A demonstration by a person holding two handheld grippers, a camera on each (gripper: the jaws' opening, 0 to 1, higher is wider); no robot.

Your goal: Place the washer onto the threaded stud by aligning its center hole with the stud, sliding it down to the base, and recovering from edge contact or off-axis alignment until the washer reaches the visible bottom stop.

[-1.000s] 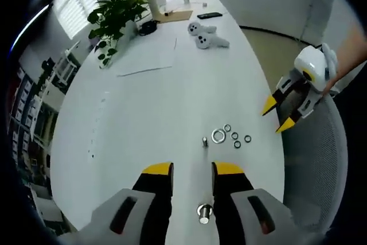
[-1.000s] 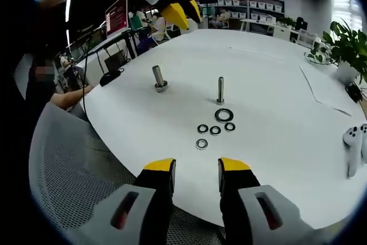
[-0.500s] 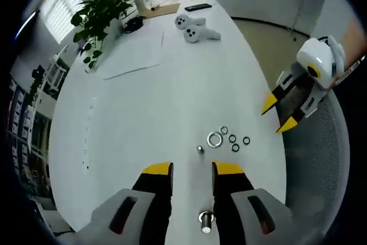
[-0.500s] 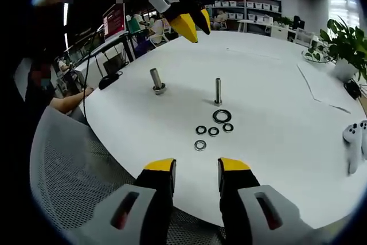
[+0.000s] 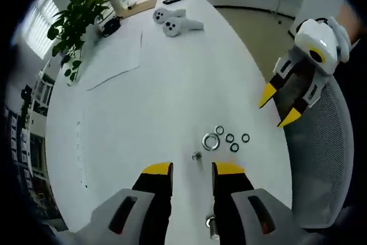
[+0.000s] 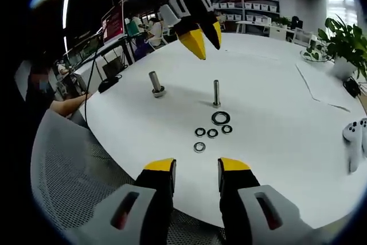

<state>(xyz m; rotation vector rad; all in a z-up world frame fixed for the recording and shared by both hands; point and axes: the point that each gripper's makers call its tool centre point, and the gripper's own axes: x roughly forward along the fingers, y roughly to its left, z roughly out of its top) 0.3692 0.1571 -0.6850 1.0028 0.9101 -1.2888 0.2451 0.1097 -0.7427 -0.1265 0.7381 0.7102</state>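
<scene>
Both jaws spread and empty, the right hand-held gripper (image 6: 196,167) hangs over the table (image 6: 275,142) edge, the left hand-held gripper (image 6: 199,35) above the threaded stud (image 6: 216,93). The washer (image 6: 221,118) lies at its base amid open tabletop.

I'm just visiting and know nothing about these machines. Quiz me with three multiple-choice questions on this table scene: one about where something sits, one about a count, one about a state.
1. Where does the large silver metal washer lie?
A. flat on the white round table, at the foot of the thin upright threaded stud
B. on the stud
C. in a gripper

2. How many small dark ring washers lie near it?
A. two
B. four
C. seven

3. How are the yellow-tipped right gripper's jaws?
A. shut on a washer
B. apart, empty
C. gripping the stud

Answers: 1 A, it rests flat beside the stud's base. 2 B, four small rings are countable. 3 B, a bare gap shows between the tips.
</scene>
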